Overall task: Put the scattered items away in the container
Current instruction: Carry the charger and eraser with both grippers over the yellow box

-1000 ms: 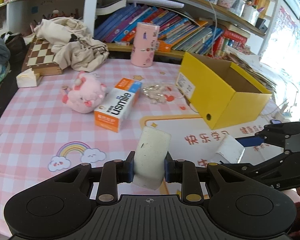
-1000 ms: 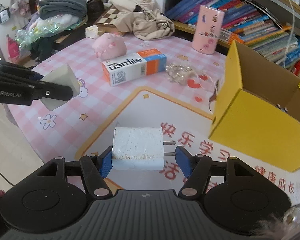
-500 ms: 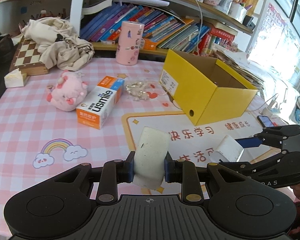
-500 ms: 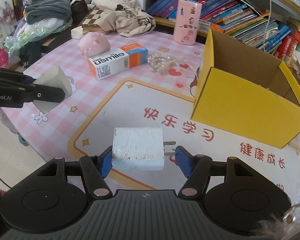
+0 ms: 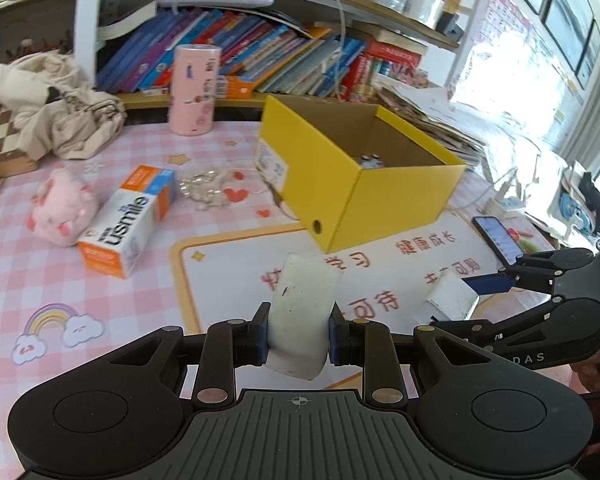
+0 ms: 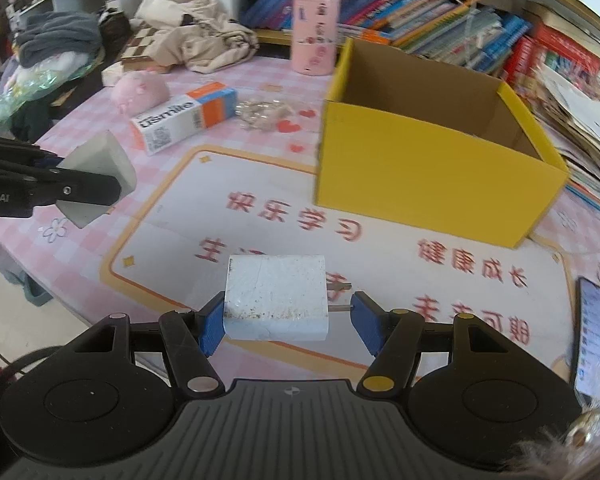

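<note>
White charger block (image 6: 275,297) is sitting clamped in the right gripper (image 6: 284,316), lower centre; the left gripper (image 5: 298,334) is squeezing a pale eraser-like block (image 5: 302,312). Yellow box (image 6: 428,176), upper right, is awaiting both; the prong-side grip is risking slippage.

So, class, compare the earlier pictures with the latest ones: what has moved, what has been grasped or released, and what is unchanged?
Both grippers have carried their loads closer to the yellow box, which looms larger now. Nothing was grasped or released: the left gripper still clamps the white eraser, the right gripper the white charger. The plush pig, usmile box and beads lie as before.
</note>
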